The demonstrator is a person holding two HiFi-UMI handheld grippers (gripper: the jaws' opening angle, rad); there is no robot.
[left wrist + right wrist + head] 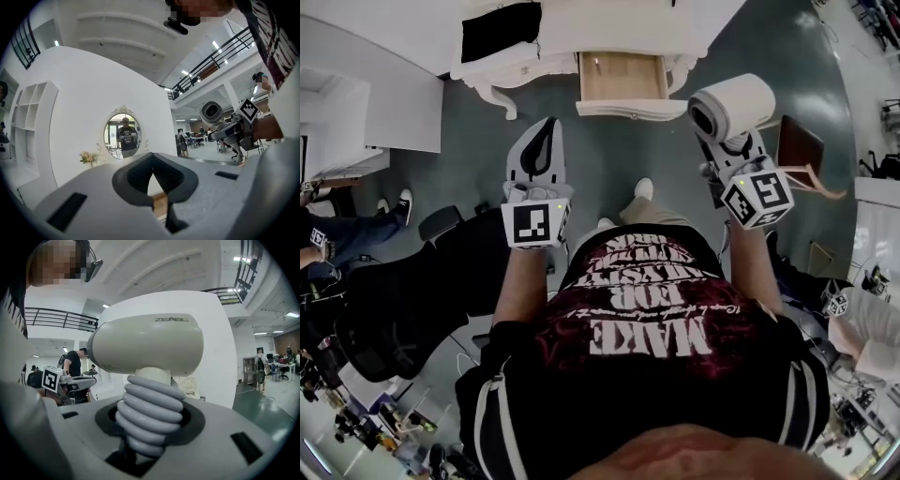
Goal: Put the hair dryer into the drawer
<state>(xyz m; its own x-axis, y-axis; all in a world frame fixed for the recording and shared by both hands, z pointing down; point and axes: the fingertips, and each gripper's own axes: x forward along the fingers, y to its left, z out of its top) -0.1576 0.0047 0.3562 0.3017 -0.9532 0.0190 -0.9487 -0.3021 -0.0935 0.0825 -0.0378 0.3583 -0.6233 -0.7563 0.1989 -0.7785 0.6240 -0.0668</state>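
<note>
My right gripper [724, 141] clamps the cream plastic hair dryer [733, 105] by its ribbed grey handle [150, 413], my left gripper [546, 131] is closed and empty, so I should carry it level over the open wooden drawer [623, 77] ahead, then lower gently.

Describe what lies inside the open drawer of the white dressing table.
The drawer shows a bare wooden bottom, nothing in it. Its rear part is covered by the tabletop, so that is unseen. The hair dryer is outside it, held by the right gripper.
</note>
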